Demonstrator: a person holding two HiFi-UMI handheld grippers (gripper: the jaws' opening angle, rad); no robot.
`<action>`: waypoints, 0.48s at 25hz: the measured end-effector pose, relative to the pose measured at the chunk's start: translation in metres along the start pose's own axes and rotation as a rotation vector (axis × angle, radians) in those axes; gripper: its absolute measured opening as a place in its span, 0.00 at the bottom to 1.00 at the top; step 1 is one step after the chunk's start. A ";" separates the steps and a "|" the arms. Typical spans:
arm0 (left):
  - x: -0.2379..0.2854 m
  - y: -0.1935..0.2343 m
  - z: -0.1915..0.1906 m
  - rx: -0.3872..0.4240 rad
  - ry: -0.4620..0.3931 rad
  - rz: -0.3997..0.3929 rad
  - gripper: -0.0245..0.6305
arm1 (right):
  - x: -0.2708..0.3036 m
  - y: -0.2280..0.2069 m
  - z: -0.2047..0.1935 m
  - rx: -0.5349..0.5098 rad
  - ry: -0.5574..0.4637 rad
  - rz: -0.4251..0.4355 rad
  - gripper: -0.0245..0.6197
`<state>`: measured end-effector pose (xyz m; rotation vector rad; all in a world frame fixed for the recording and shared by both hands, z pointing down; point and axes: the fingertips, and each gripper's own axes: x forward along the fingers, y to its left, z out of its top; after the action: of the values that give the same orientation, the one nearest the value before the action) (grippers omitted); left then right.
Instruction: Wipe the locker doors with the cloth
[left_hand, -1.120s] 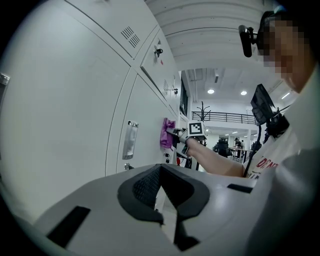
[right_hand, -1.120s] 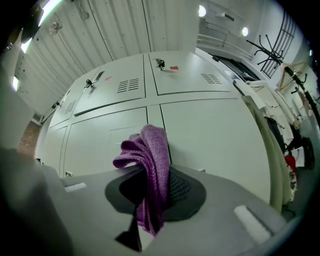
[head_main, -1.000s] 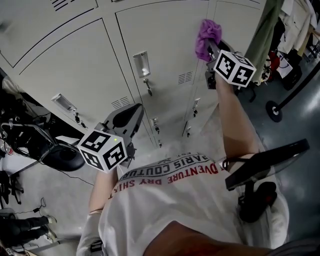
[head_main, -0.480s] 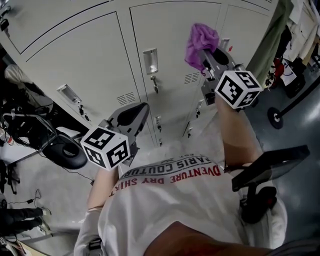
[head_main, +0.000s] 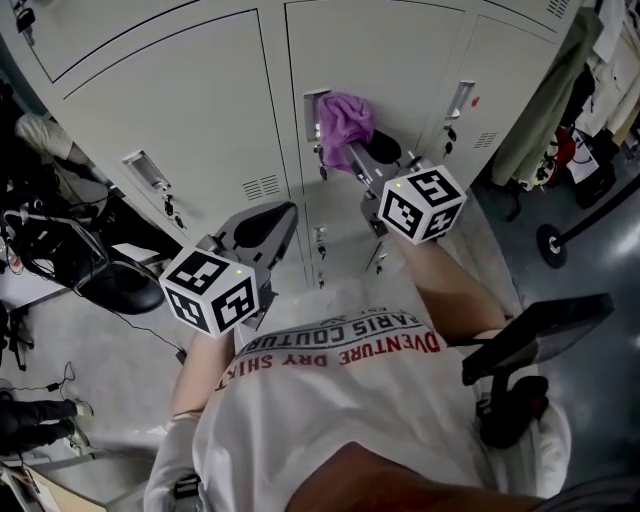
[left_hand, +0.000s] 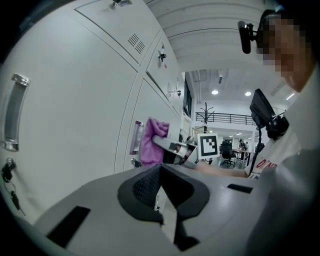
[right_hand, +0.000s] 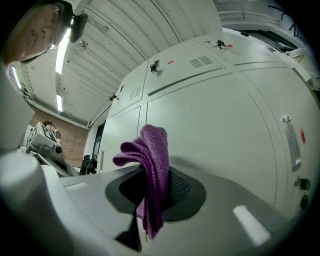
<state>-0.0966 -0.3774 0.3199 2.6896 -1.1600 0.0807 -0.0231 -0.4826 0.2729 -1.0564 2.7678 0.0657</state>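
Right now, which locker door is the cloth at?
The middle door of the three: the purple cloth, clamped in the right tool, sits beside its handle. The left door and right door are clear of it.

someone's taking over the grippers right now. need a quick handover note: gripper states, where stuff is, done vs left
Right gripper: shut on the purple cloth, which is up against the middle locker door beside its handle.
Left gripper: shut, empty, held low, off the doors.
Done: can't tell which doors are already wiped.
Left: probably wipe this door, then the neighbouring ones.
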 end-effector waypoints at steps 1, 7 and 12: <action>-0.001 0.000 -0.001 -0.002 0.000 0.003 0.04 | 0.004 0.000 -0.011 0.006 0.018 -0.001 0.13; -0.005 0.004 -0.005 -0.013 0.009 0.017 0.04 | 0.020 -0.015 -0.044 0.037 0.056 -0.063 0.13; -0.006 0.005 -0.005 -0.016 0.010 0.019 0.04 | 0.023 -0.019 -0.046 0.016 0.055 -0.090 0.13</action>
<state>-0.1039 -0.3755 0.3254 2.6617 -1.1792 0.0872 -0.0346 -0.5165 0.3143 -1.1939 2.7602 0.0025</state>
